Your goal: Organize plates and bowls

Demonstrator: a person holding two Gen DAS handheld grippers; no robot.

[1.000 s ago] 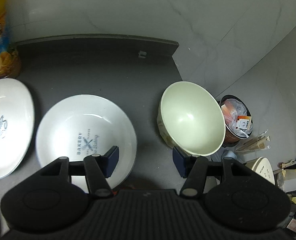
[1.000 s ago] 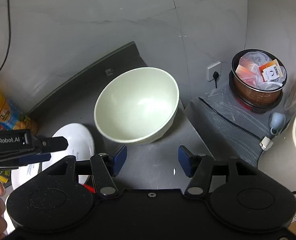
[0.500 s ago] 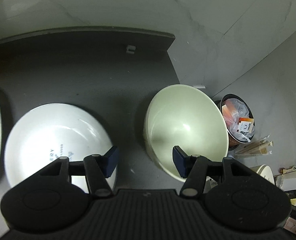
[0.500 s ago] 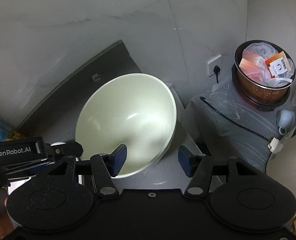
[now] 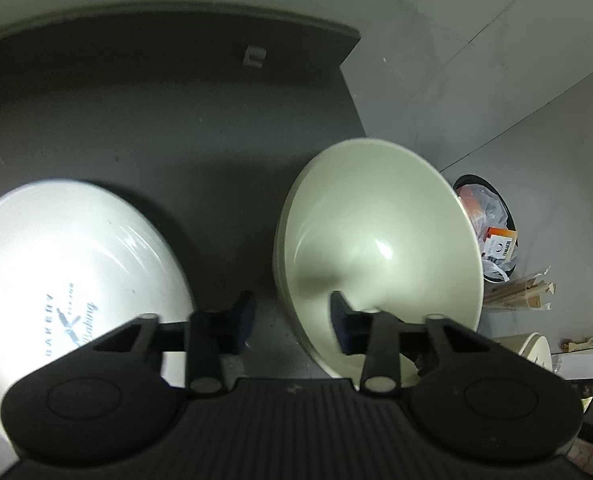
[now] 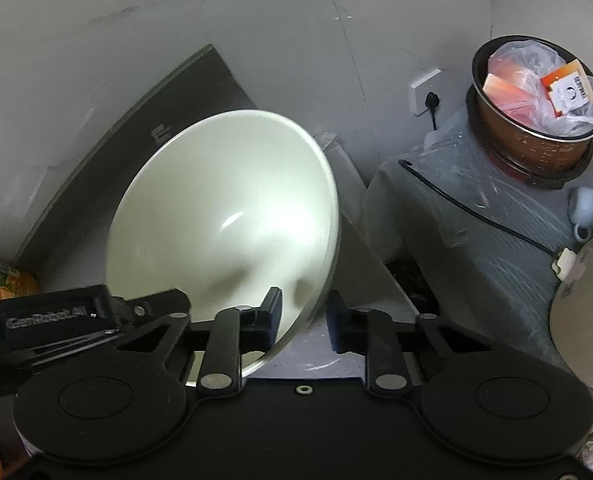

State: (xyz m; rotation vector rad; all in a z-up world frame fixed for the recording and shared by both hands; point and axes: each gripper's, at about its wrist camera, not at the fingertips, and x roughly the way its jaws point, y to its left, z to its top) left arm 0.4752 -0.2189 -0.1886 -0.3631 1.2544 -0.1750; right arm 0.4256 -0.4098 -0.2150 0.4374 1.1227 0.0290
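Both grippers seemingly straddle the bowl point(image 5: 376, 240) rim.

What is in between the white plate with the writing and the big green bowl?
Only bare dark countertop separates the white plate from the green bowl, plus the left gripper's finger nearest the camera. The left wrist view shows it.

we see a dark counter point(image 5: 184, 120) against a pale wall, with a white plate point(image 5: 68, 264) at the left and a pale green bowl point(image 5: 380, 248) near its right edge; a small pale tag point(image 5: 253, 56) lies toward the back
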